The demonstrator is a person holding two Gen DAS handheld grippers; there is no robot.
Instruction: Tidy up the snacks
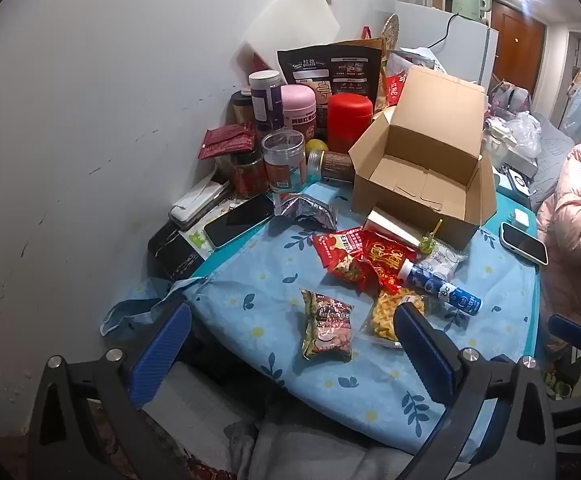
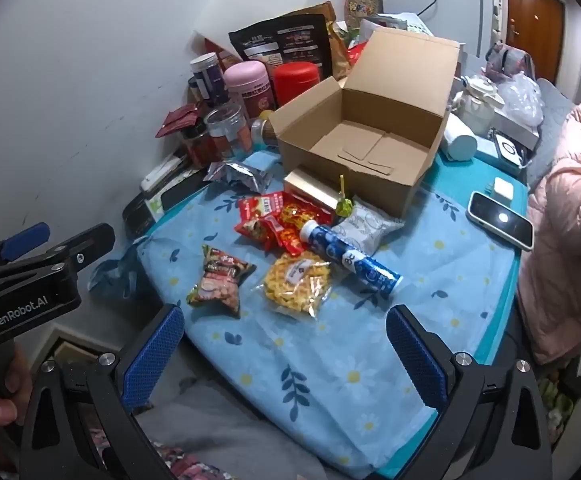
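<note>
An open cardboard box (image 1: 422, 168) (image 2: 366, 140) stands empty on the blue flowered tablecloth (image 2: 330, 368). Loose snacks lie in front of it: a dark nut packet (image 1: 326, 328) (image 2: 220, 280), a clear bag of yellow crisps (image 1: 390, 316) (image 2: 296, 284), red packets (image 1: 346, 256) (image 2: 266, 220), a blue tube (image 1: 438, 286) (image 2: 350, 258), a white packet (image 2: 366, 222), a silver pouch (image 1: 304, 210) and a gold box (image 2: 310, 192). My left gripper (image 1: 293, 312) hangs open above the near table edge, holding nothing. My right gripper (image 2: 285, 314) is open and empty beside it.
Jars and tins (image 1: 290, 120) and a black pouch (image 2: 286, 44) crowd the back left by the wall. One phone (image 2: 498, 220) lies at the right, another (image 1: 238, 220) at the left. A pink padded jacket (image 2: 570, 220) borders the table's right side.
</note>
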